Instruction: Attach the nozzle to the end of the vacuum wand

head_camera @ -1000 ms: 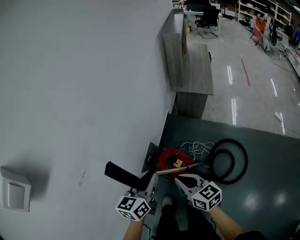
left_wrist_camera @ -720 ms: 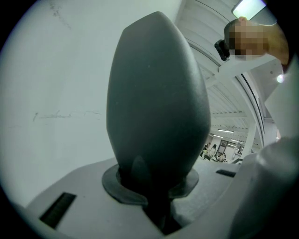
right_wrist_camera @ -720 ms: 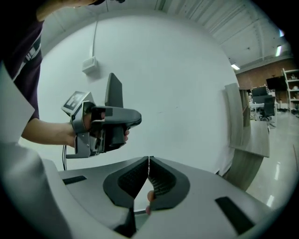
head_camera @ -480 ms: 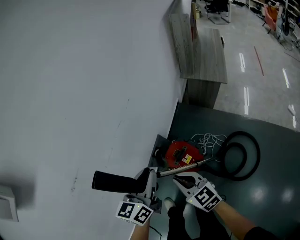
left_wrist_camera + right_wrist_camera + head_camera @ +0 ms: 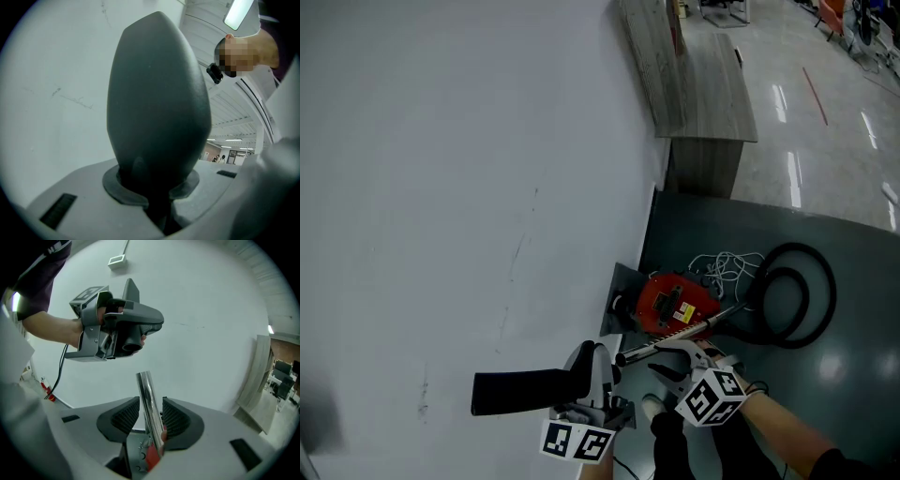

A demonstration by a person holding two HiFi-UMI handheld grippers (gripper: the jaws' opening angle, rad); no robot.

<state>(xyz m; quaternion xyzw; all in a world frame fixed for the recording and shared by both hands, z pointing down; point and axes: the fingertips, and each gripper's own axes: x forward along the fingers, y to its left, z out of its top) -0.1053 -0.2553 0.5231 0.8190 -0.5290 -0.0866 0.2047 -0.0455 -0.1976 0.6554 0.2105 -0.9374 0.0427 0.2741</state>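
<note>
The dark nozzle (image 5: 157, 93) is clamped by the left gripper (image 5: 157, 190). Gaps beside the chrome wand (image 5: 148, 399) are shown only between the right gripper's (image 5: 151, 417) opening jaws.

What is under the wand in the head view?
Below the wand lies the red vacuum, on a dark mat. The wand covers a strip along the vacuum's near edge, so what is there cannot be seen.

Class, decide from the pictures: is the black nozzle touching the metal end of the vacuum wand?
Apart. In the right gripper view, bare white wall shows between the nozzle and the open tip of the wand.
</note>
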